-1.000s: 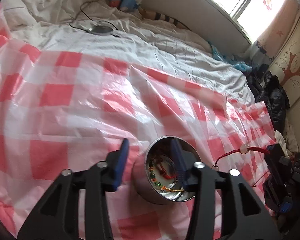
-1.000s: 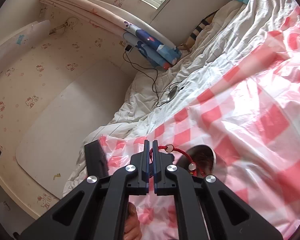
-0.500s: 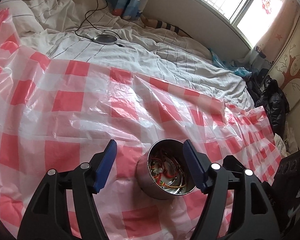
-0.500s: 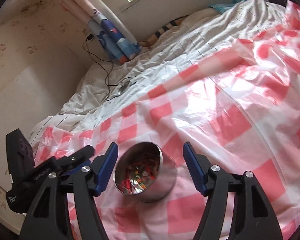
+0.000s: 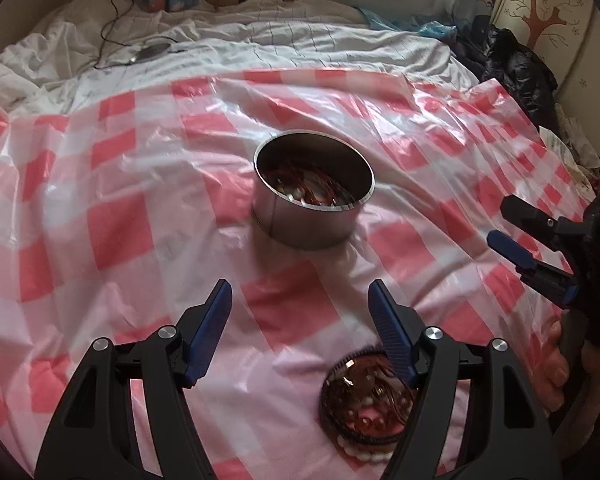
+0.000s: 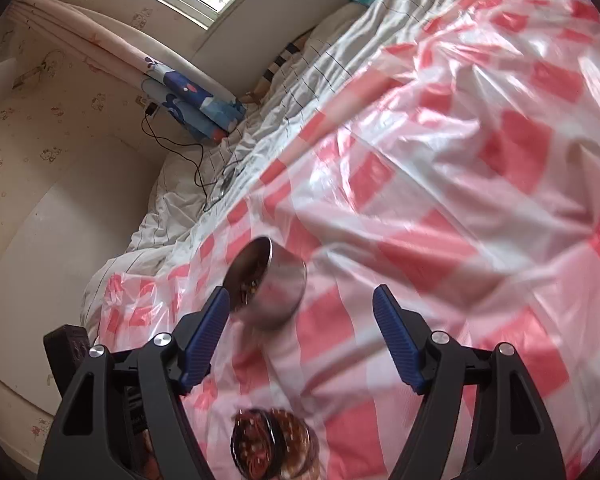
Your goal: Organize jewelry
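Note:
A round metal tin [image 5: 314, 196] with red cords and beads inside stands on the red-and-white checked plastic sheet [image 5: 120, 220]. It also shows in the right wrist view [image 6: 270, 286]. My left gripper [image 5: 300, 320] is open and empty, well back from the tin. A round dark lid with beaded jewelry [image 5: 366, 404] lies by its right finger and shows in the right wrist view [image 6: 270, 440]. My right gripper [image 6: 300, 330] is open and empty, near the tin; it shows at the right in the left wrist view [image 5: 516, 232].
White crumpled bedding [image 5: 260, 44] lies beyond the sheet, with a black cable and a round charger [image 5: 152, 50]. Dark clothes [image 5: 512, 68] pile at the far right. A folded blue patterned cloth [image 6: 192, 104] lies against the wall.
Both grippers have pulled back from the tin, which now sits farther off. The right gripper, shut on a red cord a second ago, is open and empty. The lid with jewelry has come into view.

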`<state>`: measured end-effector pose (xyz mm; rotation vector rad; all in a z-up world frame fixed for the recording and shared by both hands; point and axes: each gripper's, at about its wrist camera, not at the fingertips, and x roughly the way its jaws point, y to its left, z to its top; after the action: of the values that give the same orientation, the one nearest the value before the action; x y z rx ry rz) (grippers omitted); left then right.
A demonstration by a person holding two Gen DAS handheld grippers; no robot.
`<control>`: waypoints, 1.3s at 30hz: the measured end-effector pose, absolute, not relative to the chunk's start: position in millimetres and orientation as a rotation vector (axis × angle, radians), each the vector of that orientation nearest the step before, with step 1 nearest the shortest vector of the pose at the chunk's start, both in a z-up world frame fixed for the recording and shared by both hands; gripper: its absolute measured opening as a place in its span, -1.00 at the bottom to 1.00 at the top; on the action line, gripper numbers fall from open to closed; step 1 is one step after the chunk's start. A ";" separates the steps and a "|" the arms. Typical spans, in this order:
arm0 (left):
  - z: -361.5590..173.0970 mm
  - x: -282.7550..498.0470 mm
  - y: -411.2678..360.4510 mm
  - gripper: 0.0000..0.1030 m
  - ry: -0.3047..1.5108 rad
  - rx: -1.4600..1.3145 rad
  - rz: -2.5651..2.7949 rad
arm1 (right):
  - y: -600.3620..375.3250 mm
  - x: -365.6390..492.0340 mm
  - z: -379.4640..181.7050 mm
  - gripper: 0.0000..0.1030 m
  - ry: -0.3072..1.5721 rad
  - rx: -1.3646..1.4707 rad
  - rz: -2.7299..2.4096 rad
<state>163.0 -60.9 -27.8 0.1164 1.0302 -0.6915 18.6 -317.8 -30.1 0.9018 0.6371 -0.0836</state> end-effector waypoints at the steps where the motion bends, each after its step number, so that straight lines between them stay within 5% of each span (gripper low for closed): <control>1: -31.3 158.7 -57.4 0.30 1.051 0.094 -0.706 | -315.6 14.1 -28.9 0.39 0.635 0.899 -0.080; 9: -37.6 136.7 -36.4 0.30 1.047 0.056 -0.732 | -265.8 2.3 -7.4 0.40 0.625 0.772 0.104; 21: -43.1 95.1 -82.1 0.27 0.825 0.463 -0.762 | -291.9 0.1 -24.3 0.51 0.620 0.912 0.081; 25: -48.0 95.5 -79.8 -0.69 0.849 0.467 -0.786 | -292.1 0.3 -24.9 0.51 0.623 0.916 0.090; 26: -48.8 95.9 -78.6 -0.76 0.852 0.470 -0.790 | -292.5 0.3 -25.1 0.51 0.623 0.919 0.090; 29: -47.7 91.6 -75.8 -0.91 0.831 0.480 -0.809 | -294.2 0.4 -26.6 0.51 0.624 0.930 0.090; 39: -6.3 118.5 -35.4 -0.93 0.832 0.052 -0.917 | -290.6 1.4 -25.8 0.51 0.634 0.915 0.098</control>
<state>118.5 -35.4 -6.3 0.0518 0.8321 -0.9168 1.4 -290.6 -25.8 0.9147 0.6344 0.0983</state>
